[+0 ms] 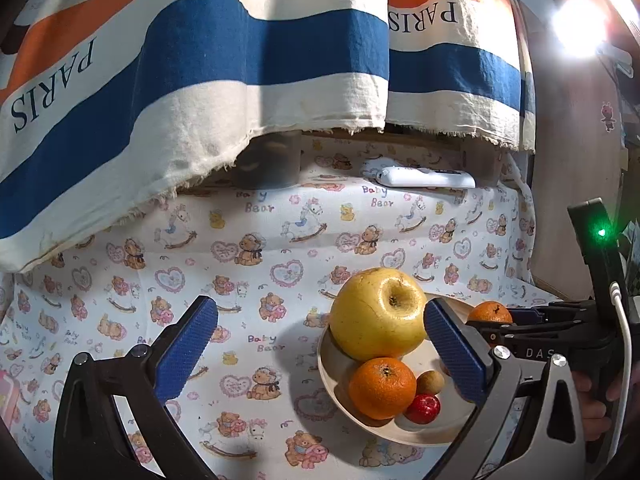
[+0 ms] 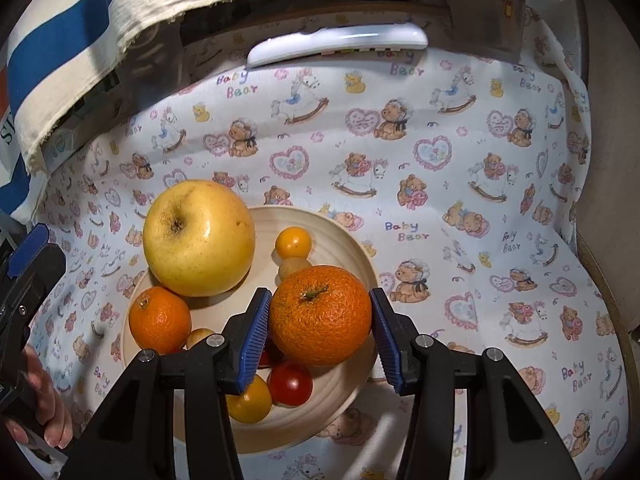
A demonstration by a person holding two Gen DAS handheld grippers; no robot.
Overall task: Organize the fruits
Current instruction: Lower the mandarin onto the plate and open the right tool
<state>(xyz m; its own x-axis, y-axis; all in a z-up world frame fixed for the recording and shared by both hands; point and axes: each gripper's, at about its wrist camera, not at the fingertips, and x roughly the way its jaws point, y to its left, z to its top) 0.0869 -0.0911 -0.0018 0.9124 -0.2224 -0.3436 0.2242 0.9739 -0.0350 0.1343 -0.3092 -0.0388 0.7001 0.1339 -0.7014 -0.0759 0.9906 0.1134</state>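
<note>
Gripping a large orange (image 2: 320, 316) between both blue pads, the right gripper (image 2: 318, 334) is holding it over the beige bowl (image 2: 344, 236), which is sitting on the bear-print worktop (image 2: 460, 168). The left gripper (image 1: 320, 344) is hanging released, empty, beside the yellow apple (image 1: 378, 314).

The striped cloth (image 1: 192, 92) hides a dark container (image 1: 268, 164) at upper centre, its contents too dim to tell.
</note>
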